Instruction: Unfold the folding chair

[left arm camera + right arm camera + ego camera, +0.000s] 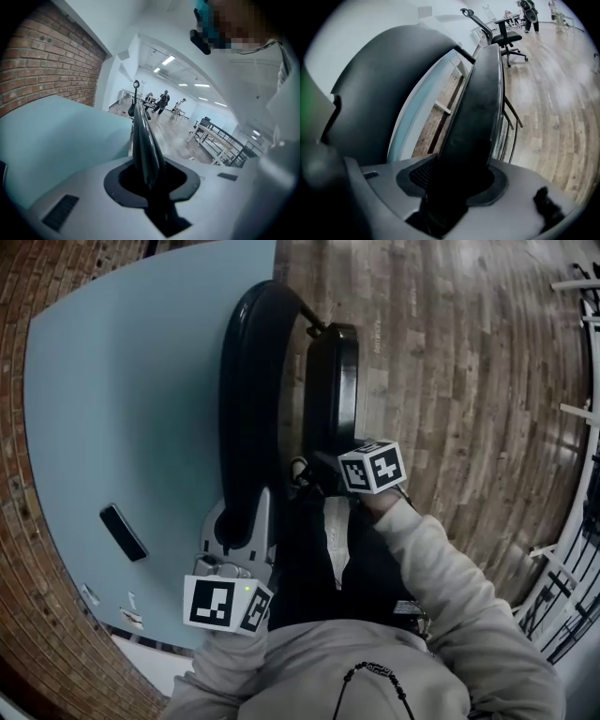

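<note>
A black folding chair stands folded beside a light blue table (pixel 122 409). Its curved backrest (pixel 246 381) lies nearer the table and its seat panel (pixel 330 390) sits just to the right. My left gripper (pixel 246 517) is shut on the backrest's thin near edge (pixel 143 136), which runs up between the jaws (pixel 149 180). My right gripper (pixel 323 474) holds the seat's near edge. In the right gripper view the seat (pixel 480 108) fills the gap between the jaws (pixel 457 187) against a ribbed pad (pixel 423 172), with the backrest (pixel 389 79) to the left.
A black phone (pixel 123 532) and small paper labels (pixel 131 615) lie on the table. Wooden floor (pixel 469 381) spreads to the right, and white metal racks (pixel 581 521) line its far right. An office chair (pixel 506 35) and people (pixel 161 101) stand far off.
</note>
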{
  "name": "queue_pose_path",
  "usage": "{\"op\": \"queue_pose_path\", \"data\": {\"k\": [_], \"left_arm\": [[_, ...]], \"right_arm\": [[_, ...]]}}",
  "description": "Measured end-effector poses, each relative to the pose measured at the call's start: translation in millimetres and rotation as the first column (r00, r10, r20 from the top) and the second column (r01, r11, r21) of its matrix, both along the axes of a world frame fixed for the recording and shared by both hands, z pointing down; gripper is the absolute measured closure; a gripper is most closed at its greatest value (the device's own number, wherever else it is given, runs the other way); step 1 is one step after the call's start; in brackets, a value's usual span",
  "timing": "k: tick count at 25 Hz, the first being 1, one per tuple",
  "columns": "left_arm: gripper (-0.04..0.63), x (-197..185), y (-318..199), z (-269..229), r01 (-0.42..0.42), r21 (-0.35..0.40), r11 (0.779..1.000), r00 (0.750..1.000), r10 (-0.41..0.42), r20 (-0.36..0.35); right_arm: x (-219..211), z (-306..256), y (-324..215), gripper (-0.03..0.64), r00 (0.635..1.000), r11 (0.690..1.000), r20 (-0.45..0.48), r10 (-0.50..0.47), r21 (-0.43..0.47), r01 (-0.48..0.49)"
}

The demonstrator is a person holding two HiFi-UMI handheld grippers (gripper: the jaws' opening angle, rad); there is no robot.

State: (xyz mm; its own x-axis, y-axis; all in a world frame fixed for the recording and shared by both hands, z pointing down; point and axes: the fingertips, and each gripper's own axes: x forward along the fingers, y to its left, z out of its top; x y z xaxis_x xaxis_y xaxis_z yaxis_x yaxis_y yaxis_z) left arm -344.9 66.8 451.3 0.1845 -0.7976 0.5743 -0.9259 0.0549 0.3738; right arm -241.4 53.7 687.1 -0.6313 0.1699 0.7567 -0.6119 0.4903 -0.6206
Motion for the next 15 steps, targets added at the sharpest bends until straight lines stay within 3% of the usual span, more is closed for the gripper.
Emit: {"op": "queue_pose_path", "data": {"k": [4,7,15], "left_arm": [[0.522,-3,0,15,0.043,0.012,0.999,0.999,-0.043,-0.028],[0.522,9,1,26,0.028,0.017,0.999,0.999,-0.027,-0.042],[0.522,45,-3,51,0.054,-0.018,0.998,0.994,-0.056,-0.095]], "right_arm": [[60,7,-14,0.455,0.997,0.997,0.061,0.048,-0.070,-0.044],[109,19,-22,0.472,0.991,0.984,0.098,0.095,-0.157,-0.078],[207,57,-45,0.472,0.972,0.959,0.210,0.103,-0.279,-0.041]]}}
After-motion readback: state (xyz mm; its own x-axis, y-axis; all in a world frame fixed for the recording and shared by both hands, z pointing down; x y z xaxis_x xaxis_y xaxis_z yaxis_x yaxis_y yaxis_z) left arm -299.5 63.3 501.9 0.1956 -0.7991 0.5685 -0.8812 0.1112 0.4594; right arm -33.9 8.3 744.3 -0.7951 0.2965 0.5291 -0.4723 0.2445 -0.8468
